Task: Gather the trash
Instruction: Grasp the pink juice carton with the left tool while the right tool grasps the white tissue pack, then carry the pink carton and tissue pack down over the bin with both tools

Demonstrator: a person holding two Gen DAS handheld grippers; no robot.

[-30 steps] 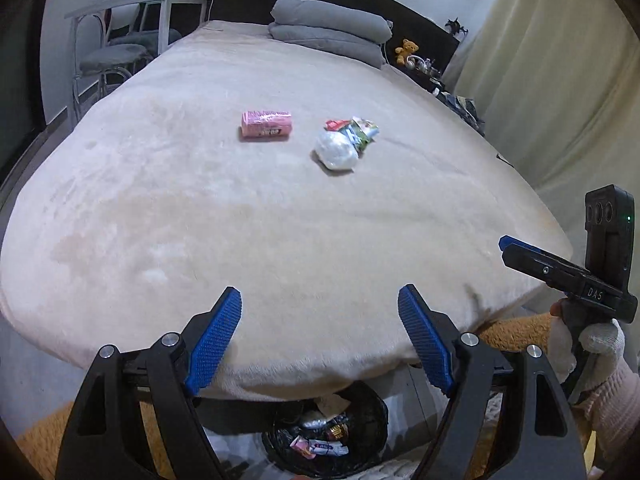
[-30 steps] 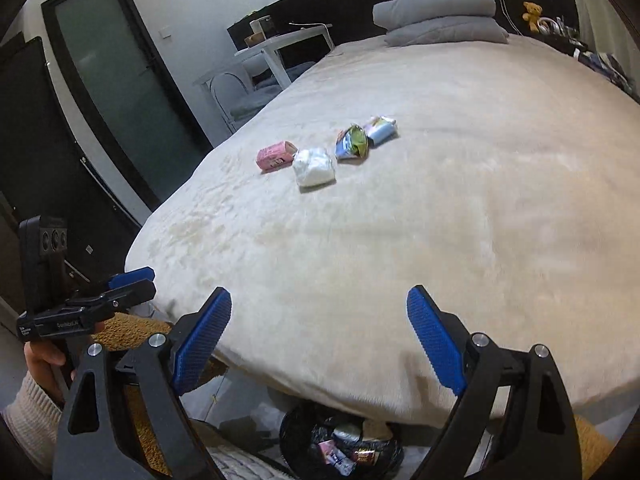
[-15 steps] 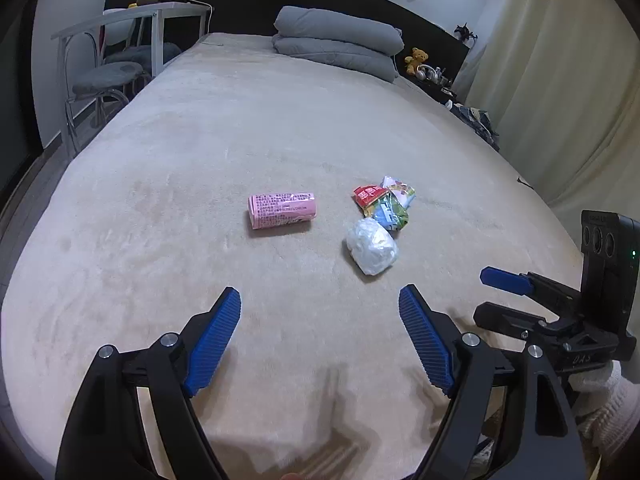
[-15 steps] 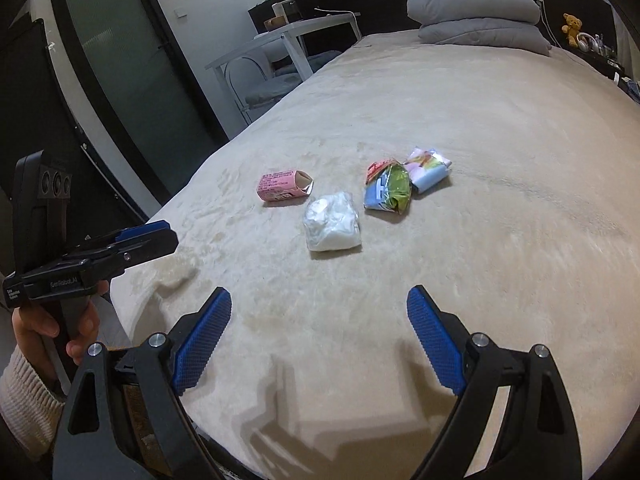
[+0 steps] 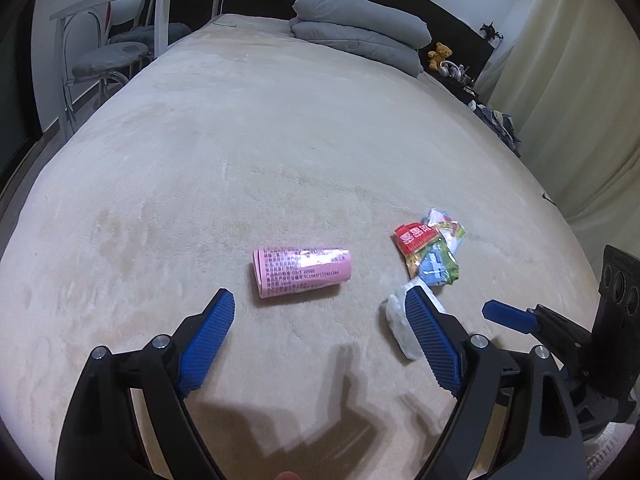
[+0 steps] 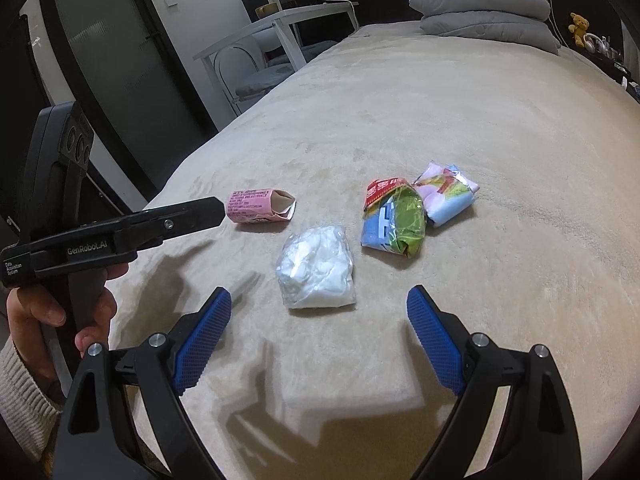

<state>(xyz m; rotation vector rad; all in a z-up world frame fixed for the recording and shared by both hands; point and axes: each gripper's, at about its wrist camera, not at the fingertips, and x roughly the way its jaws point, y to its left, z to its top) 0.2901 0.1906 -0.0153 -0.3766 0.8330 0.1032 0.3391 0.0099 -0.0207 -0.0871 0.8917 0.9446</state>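
Both grippers, left gripper (image 5: 318,320) just widened and right gripper (image 6: 320,314) spread empty, face a light, crushable pink carton (image 5: 302,271); pinch its flat sides.

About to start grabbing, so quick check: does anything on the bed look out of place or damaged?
Only the trash itself. A pink carton lies on its side with its end flaps torn open, a white plastic wad sits near it, and two crumpled wrappers lie touching each other. Nothing looks spilled on the bed.
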